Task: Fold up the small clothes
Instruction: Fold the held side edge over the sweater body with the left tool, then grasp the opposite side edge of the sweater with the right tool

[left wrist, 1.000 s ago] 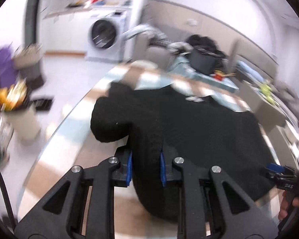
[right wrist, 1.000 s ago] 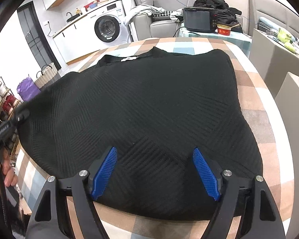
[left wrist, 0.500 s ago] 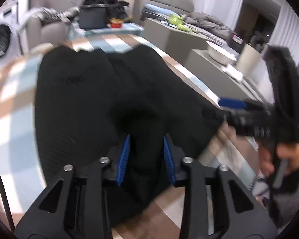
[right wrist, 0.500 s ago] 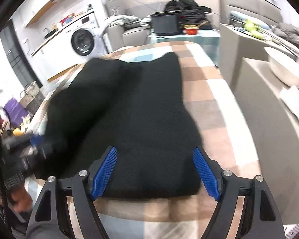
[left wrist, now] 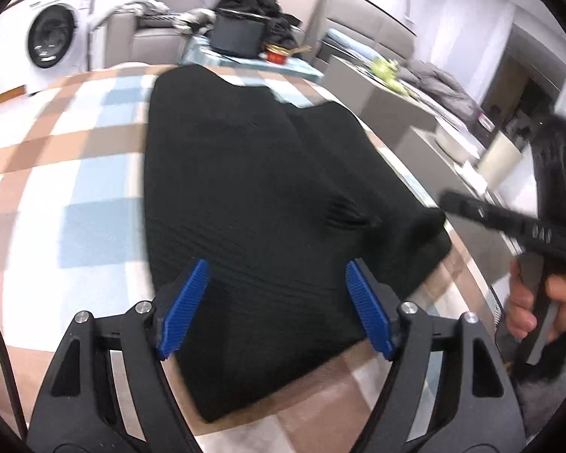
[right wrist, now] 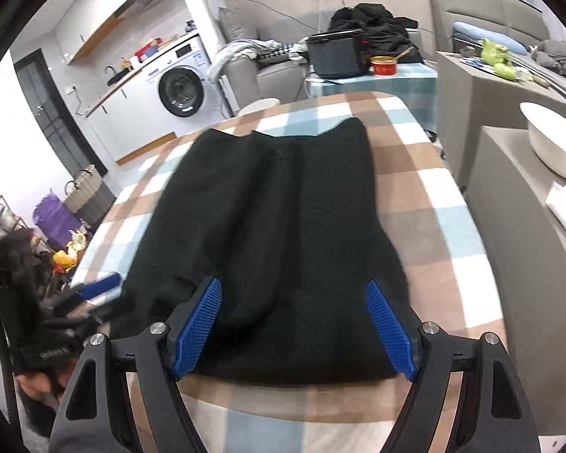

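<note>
Left wrist view: looking forward and steeply down along the left gripper [left wrist: 275, 302], sitting close over the near end of the black garment [left wrist: 260, 188] on the checked counter [left wrist: 75, 196], from the near left corner.
Right wrist view: looking forward and down along the right gripper [right wrist: 294, 324], hanging close above the garment's near hem, facing straight up the counter's length.
Far field: both are facing the washing machine [right wrist: 179, 90] and sofa [right wrist: 268, 68].
Shared part: both are taking in the whole garment, the counter, and each other's gripper at the frame edge.
</note>
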